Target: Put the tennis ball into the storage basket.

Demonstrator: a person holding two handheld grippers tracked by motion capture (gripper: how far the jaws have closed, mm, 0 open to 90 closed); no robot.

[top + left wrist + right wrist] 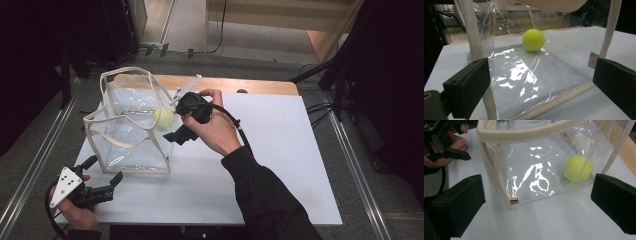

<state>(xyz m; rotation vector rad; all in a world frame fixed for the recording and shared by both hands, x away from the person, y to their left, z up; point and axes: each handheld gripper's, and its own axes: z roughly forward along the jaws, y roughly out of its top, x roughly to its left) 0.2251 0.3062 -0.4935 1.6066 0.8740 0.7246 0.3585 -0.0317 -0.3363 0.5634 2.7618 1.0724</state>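
A clear plastic tote bag [131,131] with cream trim and handles stands upright on the left part of the white table top [280,150]. A yellow tennis ball [163,117] rests on the bag's floor near its far right corner. My right gripper [173,120] is beside the bag's right wall, open and empty. It faces the bag [529,170] and the ball [577,168]. My left gripper [104,170] is open at the bag's near left corner. Its view looks through the bag wall [524,75] at the ball [533,40].
A wooden strip [230,83] runs along the table's far edge. The white surface to the right of the bag is bare. The other hand with its gripper [444,145] is at the upper left of the right gripper view. Metal rails [35,165] and dark stands flank the table.
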